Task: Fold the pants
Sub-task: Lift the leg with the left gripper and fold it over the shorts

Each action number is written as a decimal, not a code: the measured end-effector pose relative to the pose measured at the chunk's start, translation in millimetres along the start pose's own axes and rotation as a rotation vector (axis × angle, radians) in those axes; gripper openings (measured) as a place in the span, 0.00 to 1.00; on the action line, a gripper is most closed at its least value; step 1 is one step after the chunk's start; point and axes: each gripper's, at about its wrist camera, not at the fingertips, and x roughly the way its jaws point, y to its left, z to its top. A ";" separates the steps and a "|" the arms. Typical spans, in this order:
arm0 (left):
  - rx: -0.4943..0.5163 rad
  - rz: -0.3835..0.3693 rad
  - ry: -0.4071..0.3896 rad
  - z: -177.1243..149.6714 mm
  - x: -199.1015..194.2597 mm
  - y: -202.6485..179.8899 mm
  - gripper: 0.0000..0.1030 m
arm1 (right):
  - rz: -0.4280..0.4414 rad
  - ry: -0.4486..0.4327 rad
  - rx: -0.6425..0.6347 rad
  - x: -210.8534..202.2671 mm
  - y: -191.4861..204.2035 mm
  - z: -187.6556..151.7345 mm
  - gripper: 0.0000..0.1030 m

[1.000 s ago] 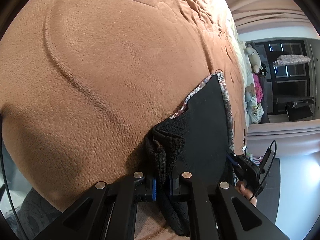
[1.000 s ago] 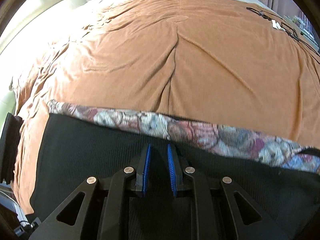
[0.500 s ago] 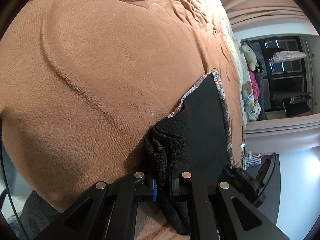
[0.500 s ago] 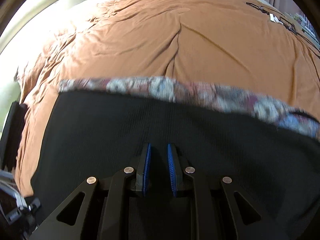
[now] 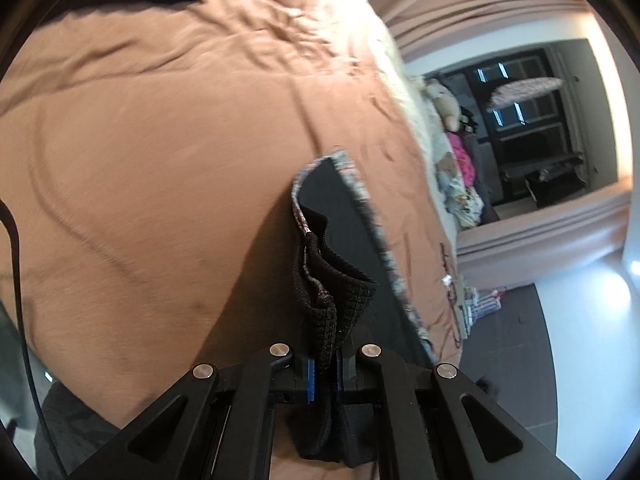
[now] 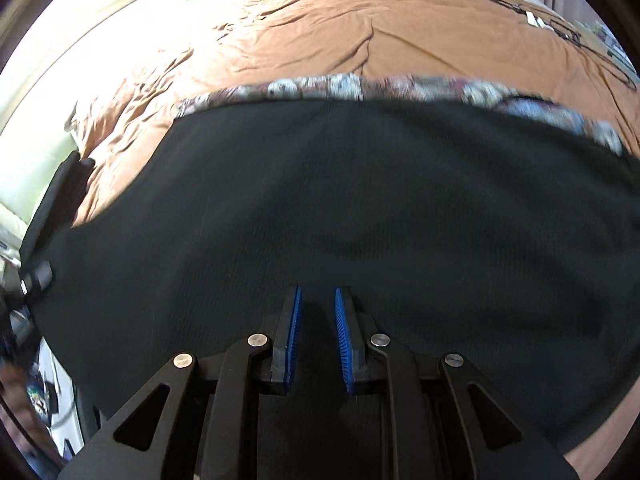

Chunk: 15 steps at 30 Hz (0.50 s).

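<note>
Fold pants, early stage: fabric gripped at one end, no finished fold visible yet.

Left gripper (image 5: 325, 372) is clamped on the bunched hem of the black pants (image 6: 340, 208), spread on the brown bedspread (image 5: 160, 160). Right gripper (image 6: 318, 340), jaws slightly apart, hovers over them empty. Folding over remains, I judge.

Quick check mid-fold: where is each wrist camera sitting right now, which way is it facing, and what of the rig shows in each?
Left wrist: on the left gripper, facing along the brown blanket toward a dark cabinet; its fingers clamp the black pants.
Right wrist: on the right gripper, angled down over the pants; pads slightly apart, nothing visibly between them.
Shared: pants, their patterned lining, blanket.
</note>
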 end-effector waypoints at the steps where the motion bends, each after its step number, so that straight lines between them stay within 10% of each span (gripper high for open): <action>1: 0.012 -0.009 -0.001 0.7 -0.2 -6.4 0.06 | 0.013 0.002 0.006 -2.4 -1.8 -7.5 0.14; 15: 0.193 -0.076 0.022 -4.2 14.8 -103.6 0.06 | 0.131 -0.117 0.045 -66.8 -34.8 -48.4 0.14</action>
